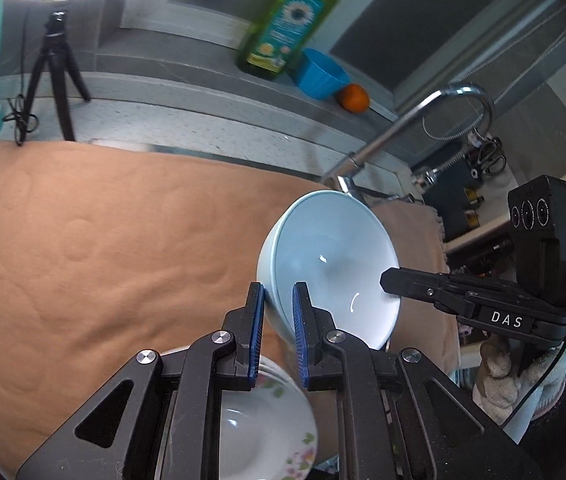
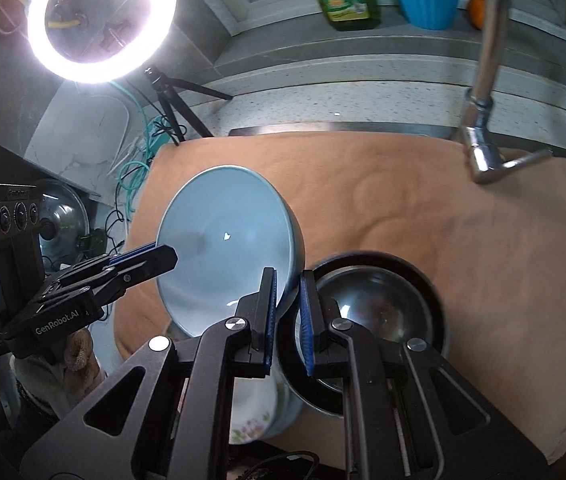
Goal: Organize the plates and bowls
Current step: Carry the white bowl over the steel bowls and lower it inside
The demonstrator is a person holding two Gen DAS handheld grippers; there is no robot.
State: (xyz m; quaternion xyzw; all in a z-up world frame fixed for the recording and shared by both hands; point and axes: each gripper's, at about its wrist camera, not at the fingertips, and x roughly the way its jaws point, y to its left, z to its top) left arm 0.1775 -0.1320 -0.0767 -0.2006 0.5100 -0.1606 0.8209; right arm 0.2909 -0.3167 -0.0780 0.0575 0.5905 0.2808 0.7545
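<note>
Midway: both left gripper (image 1: 277, 304) and right gripper (image 2: 288, 292) are clamped on opposite rims of the pale blue bowl (image 1: 333, 260), held above the orange towel (image 1: 103, 240); floral bowls (image 1: 267, 424) and steel bowl (image 2: 379, 304) remain unsorted

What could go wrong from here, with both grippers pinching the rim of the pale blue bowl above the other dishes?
1. The pale blue bowl hangs tilted, held only by thin rim pinches from the left gripper and right gripper; uneven pulls could twist it loose.
2. A slip would probably drop it onto the floral dishes or the metal bowl below.
3. The faucet stands close by; a swing could clip it.
</note>
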